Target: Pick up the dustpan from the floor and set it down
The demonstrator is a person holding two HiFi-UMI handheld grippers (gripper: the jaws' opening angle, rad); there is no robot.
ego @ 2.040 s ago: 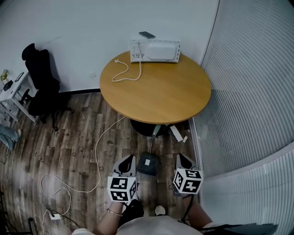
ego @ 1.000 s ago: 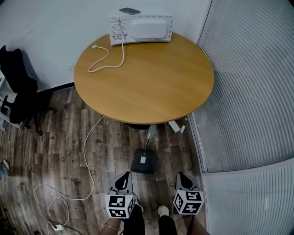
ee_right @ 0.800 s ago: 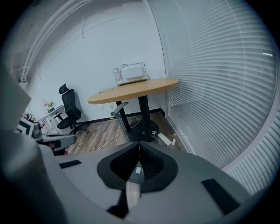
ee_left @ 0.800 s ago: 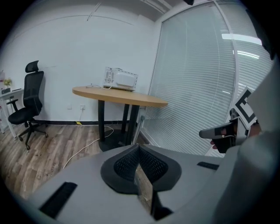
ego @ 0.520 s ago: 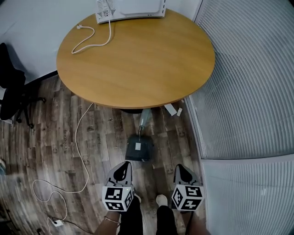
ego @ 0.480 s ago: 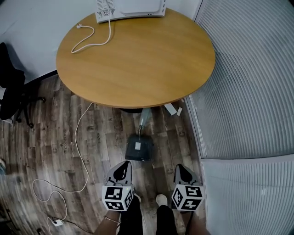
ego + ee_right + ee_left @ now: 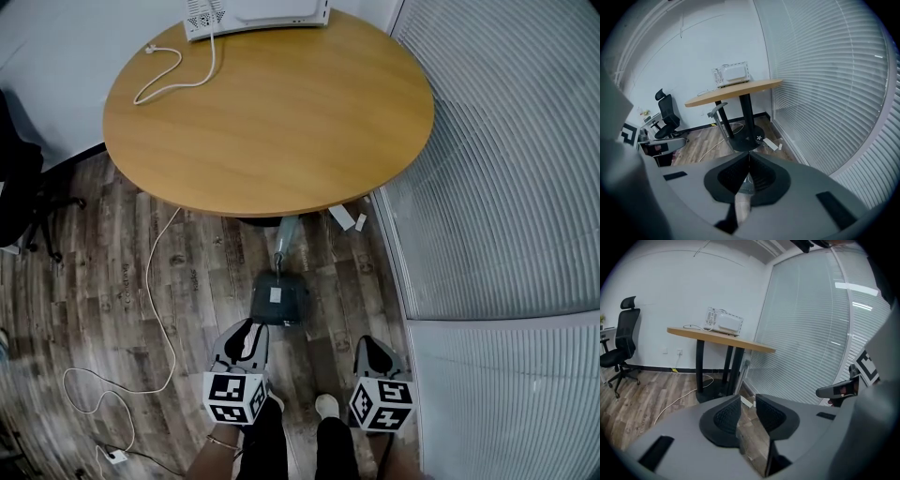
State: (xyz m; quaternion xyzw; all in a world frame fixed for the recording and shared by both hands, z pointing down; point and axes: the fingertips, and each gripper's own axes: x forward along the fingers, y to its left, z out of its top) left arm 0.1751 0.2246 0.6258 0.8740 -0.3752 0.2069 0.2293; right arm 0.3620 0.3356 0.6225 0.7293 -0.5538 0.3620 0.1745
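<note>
Looking down from my head, the white appliance (image 7: 255,13) at the far edge of the desk (image 7: 272,112) is cut off by the top of the picture, and I can't tell what it is. The black chair (image 7: 17,187) on the left is sliced by the left edge. The dustpan (image 7: 286,306) sends its handle (image 7: 284,236) under the desk's near rim, where its top end is hidden. The pan's white label (image 7: 276,294) is too small to read. Two white bits (image 7: 343,217) on the floor (image 7: 112,281) by the blinds (image 7: 506,187) are too small to name. My arms (image 7: 217,452) run off the bottom edge. In the right gripper view, my right gripper (image 7: 749,157) hides the pan.
</note>
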